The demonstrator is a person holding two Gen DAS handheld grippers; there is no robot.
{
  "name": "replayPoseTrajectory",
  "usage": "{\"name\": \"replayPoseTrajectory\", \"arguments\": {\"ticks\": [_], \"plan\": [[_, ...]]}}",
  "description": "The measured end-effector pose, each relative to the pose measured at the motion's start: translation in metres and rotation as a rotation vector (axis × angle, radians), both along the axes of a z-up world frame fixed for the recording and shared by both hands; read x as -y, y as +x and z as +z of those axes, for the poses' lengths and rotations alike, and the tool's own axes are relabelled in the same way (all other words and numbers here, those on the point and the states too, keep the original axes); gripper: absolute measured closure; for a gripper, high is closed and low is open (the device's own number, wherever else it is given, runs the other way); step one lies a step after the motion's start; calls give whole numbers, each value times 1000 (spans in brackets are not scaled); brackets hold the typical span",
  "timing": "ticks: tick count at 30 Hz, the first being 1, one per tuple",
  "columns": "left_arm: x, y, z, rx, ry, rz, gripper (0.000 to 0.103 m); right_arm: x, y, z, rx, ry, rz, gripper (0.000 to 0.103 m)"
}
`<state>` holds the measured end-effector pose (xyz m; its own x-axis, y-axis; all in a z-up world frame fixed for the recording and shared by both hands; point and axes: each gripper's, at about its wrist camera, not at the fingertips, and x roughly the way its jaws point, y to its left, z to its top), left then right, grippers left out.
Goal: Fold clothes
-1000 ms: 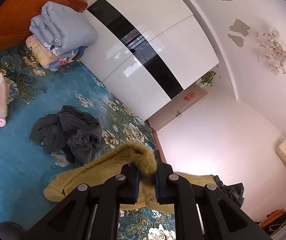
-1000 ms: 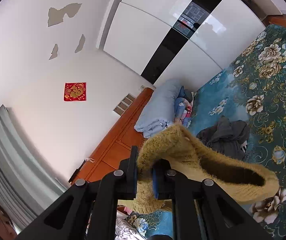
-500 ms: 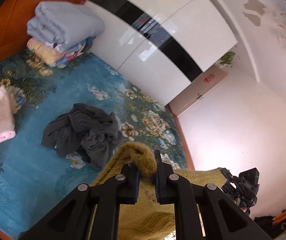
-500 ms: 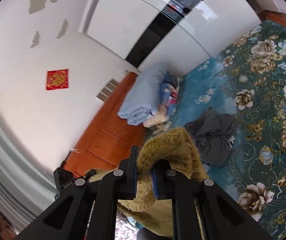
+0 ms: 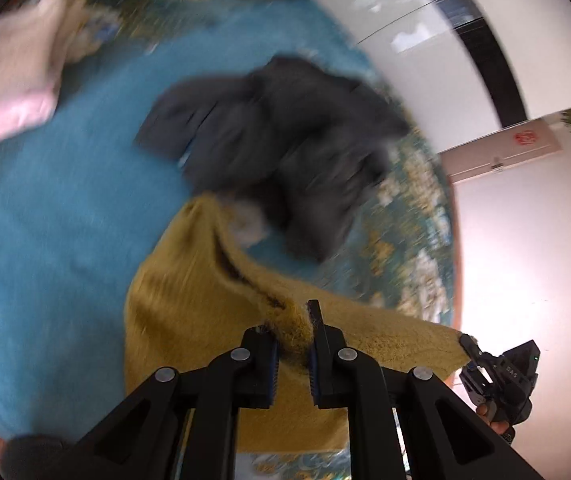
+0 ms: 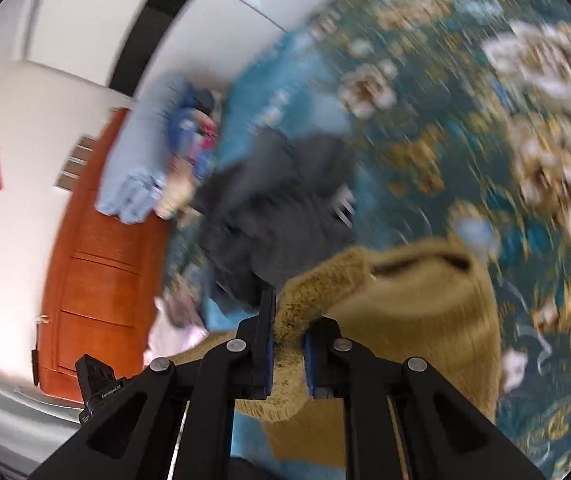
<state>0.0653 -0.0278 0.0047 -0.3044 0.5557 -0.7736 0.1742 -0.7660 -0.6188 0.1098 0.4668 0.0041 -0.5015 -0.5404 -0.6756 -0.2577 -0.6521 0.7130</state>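
Your sweater [image 5: 189, 304]: fuzzy mustard knit | your grippers [image 5: 291, 344]: matt black plastic | wardrobe [image 5: 437, 32]: glossy white | headboard [image 6: 97, 280]: polished wood

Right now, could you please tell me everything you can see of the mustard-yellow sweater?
The mustard-yellow sweater is a fuzzy, thick knit. Its ribbed opening gapes, showing a dark inside. Both grippers are shut on its edge: the left gripper and the right gripper each pinch a bunched tuft. It hangs spread between them over the teal floral bedspread, its far edge reaching the crumpled dark grey garment. Blur hides whether it touches either.

Both tongs [image 5: 292, 334] [image 6: 288, 330] clamped, angled downward
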Motion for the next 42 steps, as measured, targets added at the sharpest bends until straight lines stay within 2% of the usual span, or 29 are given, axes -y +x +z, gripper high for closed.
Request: {"name": "replayPoseTrajectory", "arguments": {"ticks": [4, 8, 11, 15, 19, 21, 24, 27, 32, 34, 35, 37, 38, 42], "plan": [[-5, 33, -68, 178, -36, -19, 91, 2, 37, -70, 188, -23, -7, 91], [-9, 58, -97, 247, -84, -29, 91, 3, 63, -108, 326, -29, -22, 91], [-10, 69, -93, 229, -88, -17, 91, 3, 78, -110, 309, -36, -31, 91], [-20, 79, -88, 177, -177, -51, 90, 12, 97, -110, 313, 86, 10, 91], [-27, 89, -115, 236, -235, -60, 90, 19, 118, -150, 409, 84, -14, 91], [-22, 95, -128, 287, -206, -34, 90, 21, 123, -161, 422, 86, -24, 91], [-17, 97, -123, 264, -181, -9, 89, 21, 123, -164, 420, 86, -23, 91], [-19, 100, -124, 260, -166, -9, 87, 18, 117, -154, 402, 97, -27, 91], [-12, 104, -116, 213, -58, 19, 84, 16, 108, -133, 357, 104, -11, 87], [-7, 102, -109, 186, -38, 32, 74, 11, 104, -125, 338, 117, -11, 83], [-4, 101, -106, 173, -36, 42, 70, 8, 102, -121, 331, 118, -14, 75], [4, 94, -100, 151, -32, 74, 52, -1, 95, -114, 309, 114, -30, 61], [7, 90, -98, 149, -20, 91, 49, -6, 91, -110, 293, 109, -43, 57], [23, 58, -96, 163, 103, 174, 47, -27, 73, -104, 237, 85, -123, 55]]}}
